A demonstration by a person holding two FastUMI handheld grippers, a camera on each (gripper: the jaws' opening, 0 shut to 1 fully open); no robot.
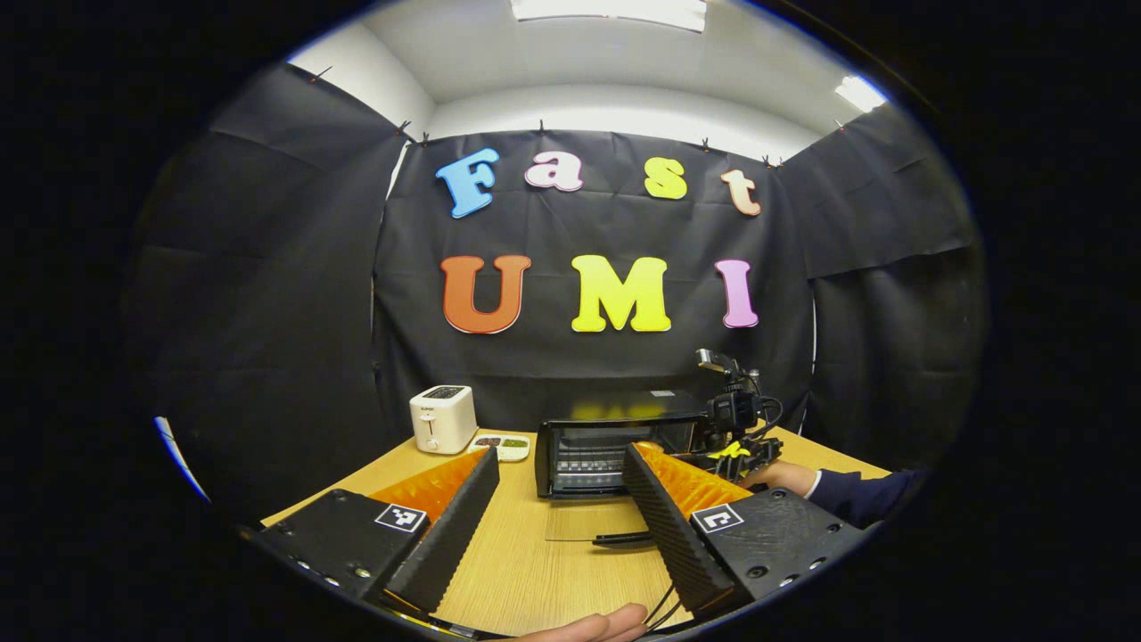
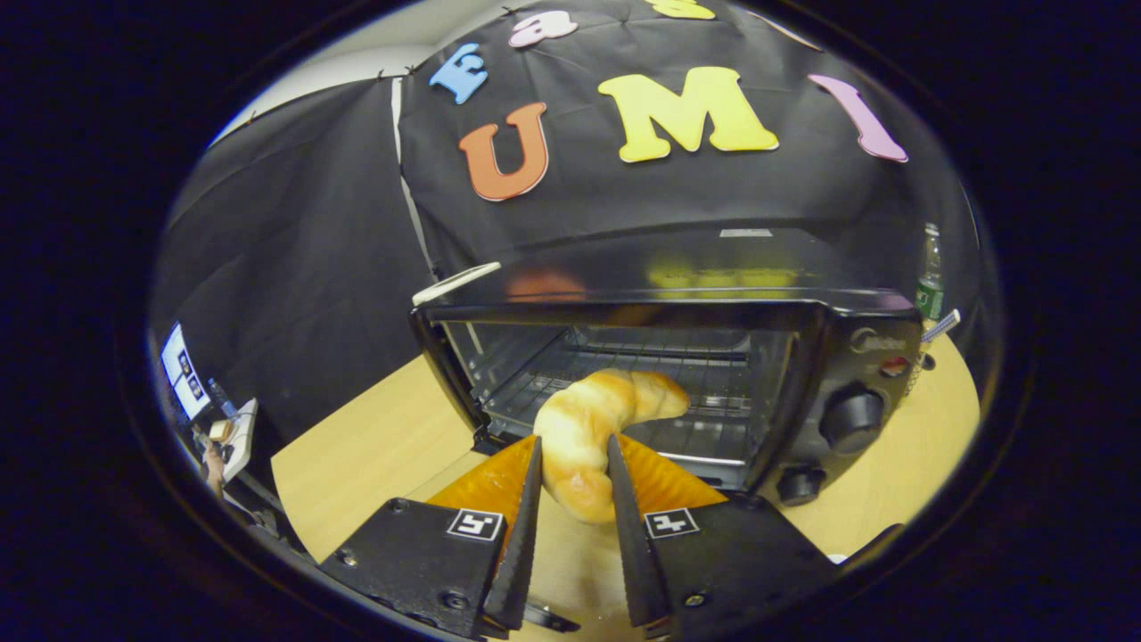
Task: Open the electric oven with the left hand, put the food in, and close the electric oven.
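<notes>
Right gripper (image 2: 570,464) clamps the croissant (image 2: 597,428), pointing lengthwise into the open oven (image 2: 802,339) dead ahead; left gripper (image 1: 557,481) hangs released.

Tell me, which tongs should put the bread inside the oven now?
Right. The right tongs already pinch the croissant at the open oven. The left tongs are open, farther back.
</notes>
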